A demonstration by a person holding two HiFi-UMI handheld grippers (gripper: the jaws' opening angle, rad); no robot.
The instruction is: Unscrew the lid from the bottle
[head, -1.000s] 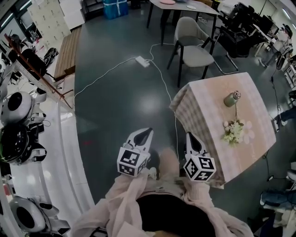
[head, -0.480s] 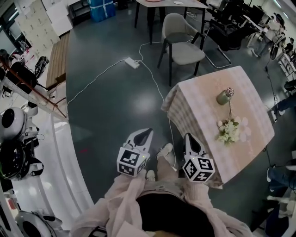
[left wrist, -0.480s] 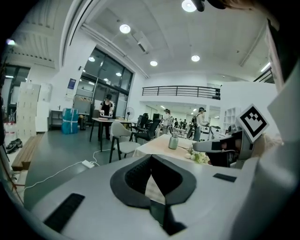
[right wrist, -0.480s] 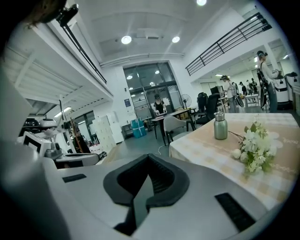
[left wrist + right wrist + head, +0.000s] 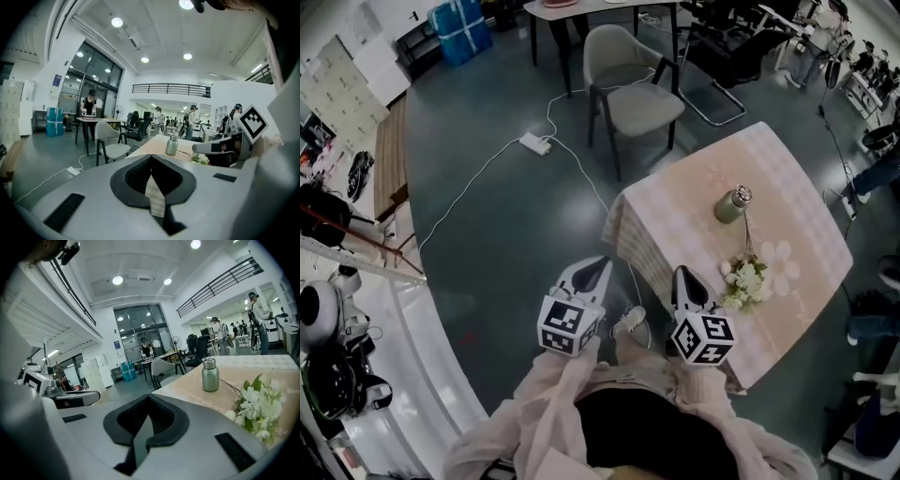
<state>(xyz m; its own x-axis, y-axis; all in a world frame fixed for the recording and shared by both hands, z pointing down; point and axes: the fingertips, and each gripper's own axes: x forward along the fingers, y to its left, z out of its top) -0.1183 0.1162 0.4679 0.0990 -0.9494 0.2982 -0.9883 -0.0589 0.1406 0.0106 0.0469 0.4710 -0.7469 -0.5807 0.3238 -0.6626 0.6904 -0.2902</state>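
A small green metal bottle [image 5: 731,205] with a silver lid [image 5: 741,195] stands upright on the table [image 5: 675,220] with a pale checked cloth. It also shows far ahead in the left gripper view, the bottle [image 5: 172,145], and closer in the right gripper view, the bottle [image 5: 210,374]. My left gripper [image 5: 594,272] hangs shut over the floor, left of the table. At the table's near edge my right gripper [image 5: 686,279] is shut too. Neither holds anything, and both are well short of the bottle.
A spray of white flowers [image 5: 746,279] lies on the cloth between the right gripper and the bottle. A grey chair [image 5: 628,84] stands beyond the table. A white cable with a power strip [image 5: 535,143] runs across the dark floor. Shelves with gear line the left side.
The person has walked toward the table; the table, bottle and flowers now lie nearer and further left in the head view. Both grippers keep their place and stay shut.
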